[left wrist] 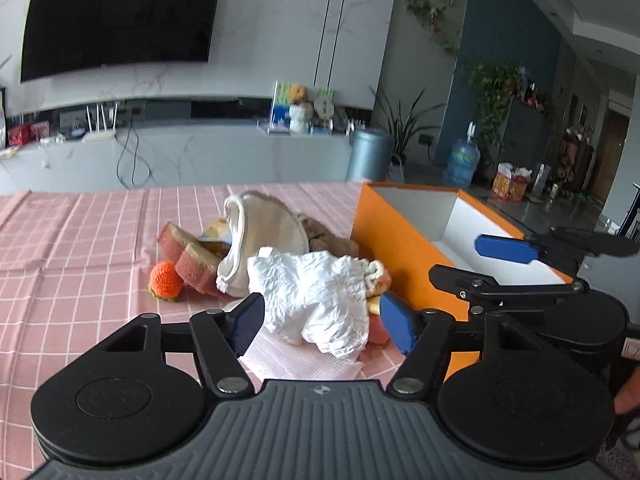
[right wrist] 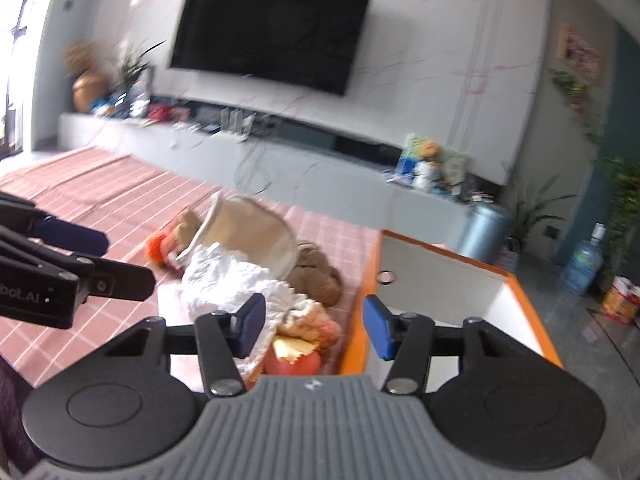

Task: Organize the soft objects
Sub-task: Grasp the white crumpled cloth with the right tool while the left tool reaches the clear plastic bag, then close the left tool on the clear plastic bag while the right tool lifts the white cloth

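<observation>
Flanking the crumpled white cloth [left wrist: 316, 300], left claw [left wrist: 322, 322] seemingly unclamped; right claw [right wrist: 316, 330] apart.

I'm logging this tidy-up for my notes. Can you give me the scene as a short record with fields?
surface: pink checked tablecloth
container: orange box, open-topped, nothing visible inside
pile: white crumpled cloth, cream fabric pouch, brown plush, orange crochet ball
left gripper: open, white cloth between its fingers
right gripper: open, holding nothing
</observation>
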